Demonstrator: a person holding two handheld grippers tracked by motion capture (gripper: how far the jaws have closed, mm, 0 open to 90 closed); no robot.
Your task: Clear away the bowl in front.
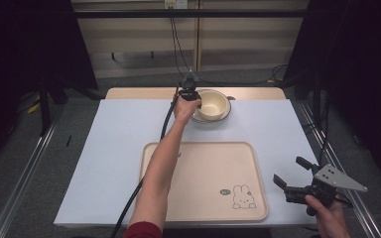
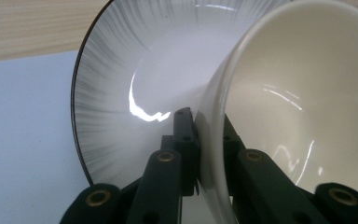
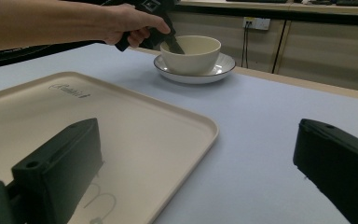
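One bowl (image 1: 212,104) is the item in hand: cream, upright, seated in a plate (image 1: 225,115) with a dark rim. Both stand beyond the far edge of the tray (image 1: 203,198), well apart from it, near the table's far side. The left gripper (image 2: 198,128) is clamped on the bowl's near wall, one jaw inside and one outside, pads pressed to the rim; a wall grip of this kind suits lifting the bowl clear of the plate without disturbing the plate, in my judgement. The bowl sits level on the plate, so the lift is not yet begun. The left arm reaches across the tray's left part to get there. The right gripper (image 1: 293,178) hovers just off the tray's near right corner, jaws wide, nothing between them; it appears held in reserve. The tray is bare apart from a printed rabbit (image 1: 242,197), likely kept free to receive the bowl. A pale mat (image 1: 114,144) lies beneath the tray.
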